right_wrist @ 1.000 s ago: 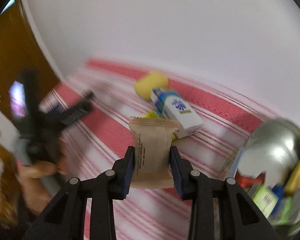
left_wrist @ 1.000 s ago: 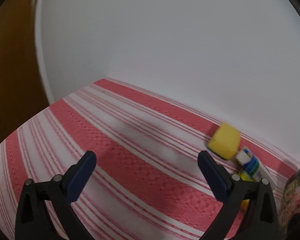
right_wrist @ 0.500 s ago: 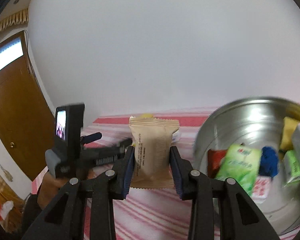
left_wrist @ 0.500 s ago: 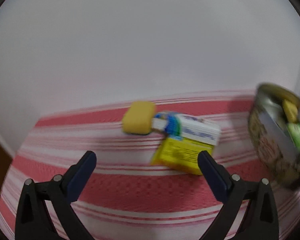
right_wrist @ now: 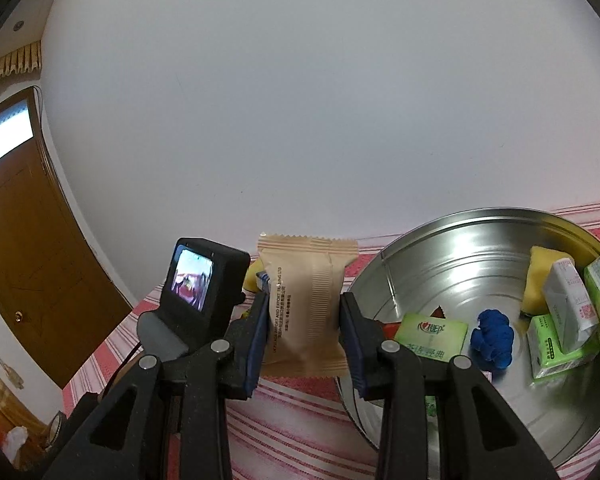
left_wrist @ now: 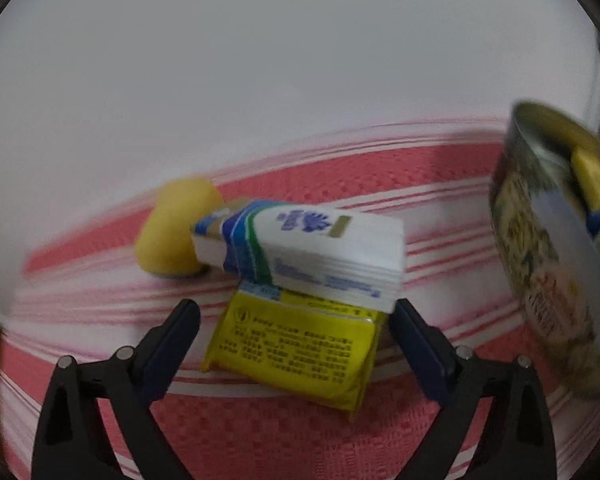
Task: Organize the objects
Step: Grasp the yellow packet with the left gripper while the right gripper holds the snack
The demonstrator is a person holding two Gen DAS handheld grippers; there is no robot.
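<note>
Right wrist view shows the right gripper (right_wrist: 304, 320) pinching a tan snack packet (right_wrist: 306, 304) upright, just left of the metal tin's (right_wrist: 480, 236) rim. To finish this step well, I judge it should carry the packet over the rim, lower it onto bare metal short of the green tissue pack (right_wrist: 432, 336) and blue lump (right_wrist: 494, 338), and only then spread its jaws. In the left wrist view the left gripper (left_wrist: 294, 326) stands spread, its jaws just starting to close, straddling a yellow packet (left_wrist: 296, 352) without touching it. The white tissue pack (left_wrist: 312, 252) lies across that packet's far end beside a yellow sponge (left_wrist: 172, 232) on the striped worktop (left_wrist: 260, 436); gripping low and near the front should avoid dragging it.
</note>
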